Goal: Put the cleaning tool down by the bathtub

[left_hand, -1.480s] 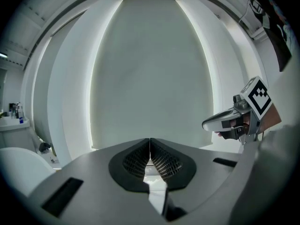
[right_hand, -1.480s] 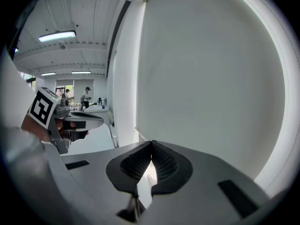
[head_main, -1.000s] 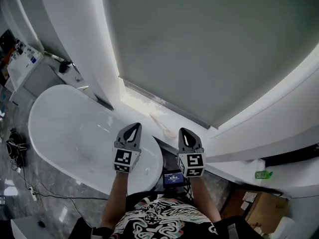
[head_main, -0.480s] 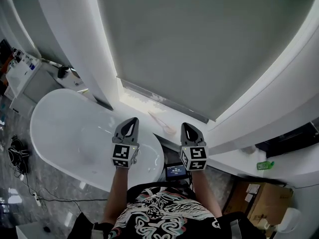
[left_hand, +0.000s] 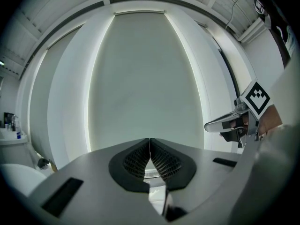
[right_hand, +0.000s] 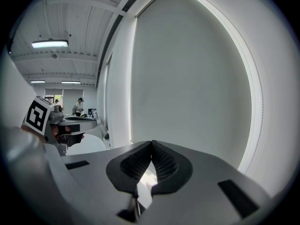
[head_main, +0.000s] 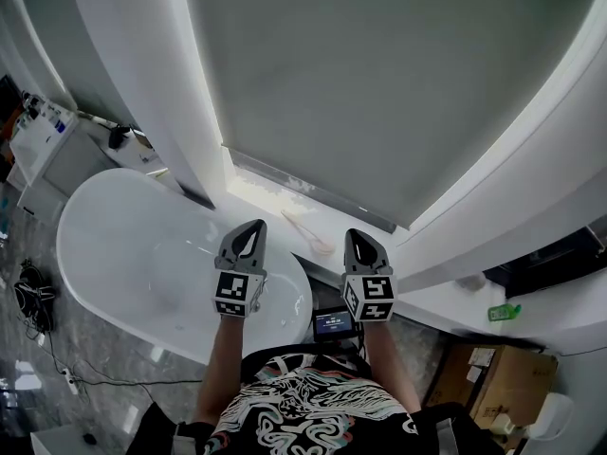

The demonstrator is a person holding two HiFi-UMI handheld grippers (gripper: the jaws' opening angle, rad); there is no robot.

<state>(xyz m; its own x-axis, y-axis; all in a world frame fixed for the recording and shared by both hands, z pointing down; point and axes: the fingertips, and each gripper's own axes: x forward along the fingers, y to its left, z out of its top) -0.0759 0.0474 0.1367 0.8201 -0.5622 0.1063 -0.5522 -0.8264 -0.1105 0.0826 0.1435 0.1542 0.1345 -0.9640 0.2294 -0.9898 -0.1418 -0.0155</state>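
A white oval bathtub (head_main: 133, 254) stands at the lower left in the head view. The cleaning tool (head_main: 308, 234), a pale long-handled brush, lies on the white window ledge (head_main: 266, 192) just beyond the tub's right end. My left gripper (head_main: 248, 239) hovers over the tub's right rim, shut and empty. My right gripper (head_main: 359, 249) is held beside it, a little right of the brush, also shut with nothing in it. In the left gripper view the left gripper (left_hand: 149, 139) has its tips touching; in the right gripper view the right gripper (right_hand: 151, 142) shows the same.
A drawn grey roller blind (head_main: 379, 74) fills the window above the ledge. A small screen device (head_main: 333, 326) sits low between my arms. A white cabinet (head_main: 38, 131) with bottles stands far left, a green bottle (head_main: 504, 312) on the right ledge, cardboard boxes (head_main: 498, 391) at lower right, cables (head_main: 33, 297) on the floor.
The head view has shifted slightly since a second ago; both grippers sit a little higher in the frame. Both stay shut and empty, and the brush has not moved.
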